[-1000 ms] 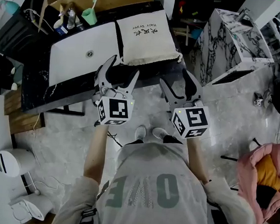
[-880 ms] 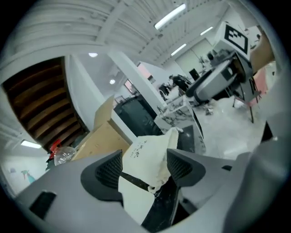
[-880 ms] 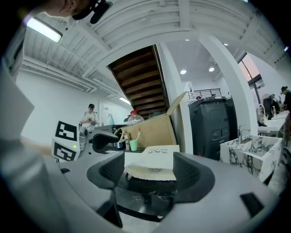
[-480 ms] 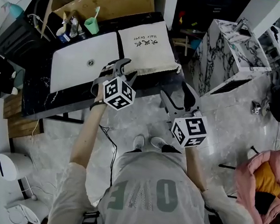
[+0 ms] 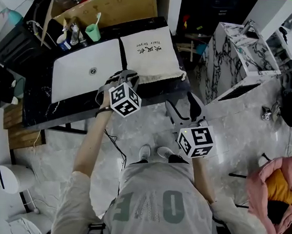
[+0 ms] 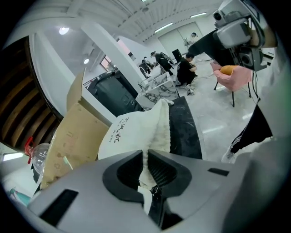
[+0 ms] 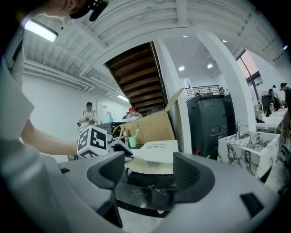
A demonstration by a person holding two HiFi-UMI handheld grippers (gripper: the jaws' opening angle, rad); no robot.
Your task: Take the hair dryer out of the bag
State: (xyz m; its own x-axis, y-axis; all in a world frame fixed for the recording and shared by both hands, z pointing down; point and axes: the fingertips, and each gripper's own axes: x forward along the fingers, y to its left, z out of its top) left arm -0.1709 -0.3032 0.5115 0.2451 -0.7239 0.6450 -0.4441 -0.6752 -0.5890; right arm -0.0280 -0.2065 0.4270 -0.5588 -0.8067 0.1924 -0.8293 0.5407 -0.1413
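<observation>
A cream drawstring bag [image 5: 151, 52] with black print lies on the black marble counter [image 5: 39, 103], to the right of the sink. No hair dryer shows outside it. My left gripper [image 5: 125, 77] reaches down to the bag's near left corner. In the left gripper view its jaws are closing, and a fold of the bag's cloth [image 6: 146, 136] is pinched between the left gripper's [image 6: 145, 157] pads. My right gripper [image 5: 184, 106] hangs open in front of the counter, short of the bag [image 7: 157, 152], with nothing between the right gripper's [image 7: 150, 170] fingers.
A white sink basin [image 5: 86, 69] is set into the counter left of the bag. Behind it stand a green cup with a toothbrush [image 5: 93, 31] and a cardboard box [image 5: 116, 0]. A marble-patterned cabinet [image 5: 240, 46] stands to the right, and a pink chair [image 5: 275, 188] at the far right.
My left gripper went forward and down from beside the right one to the bag's near corner, rolled, and its wide-open jaws came together on the cloth. The right gripper stayed put.
</observation>
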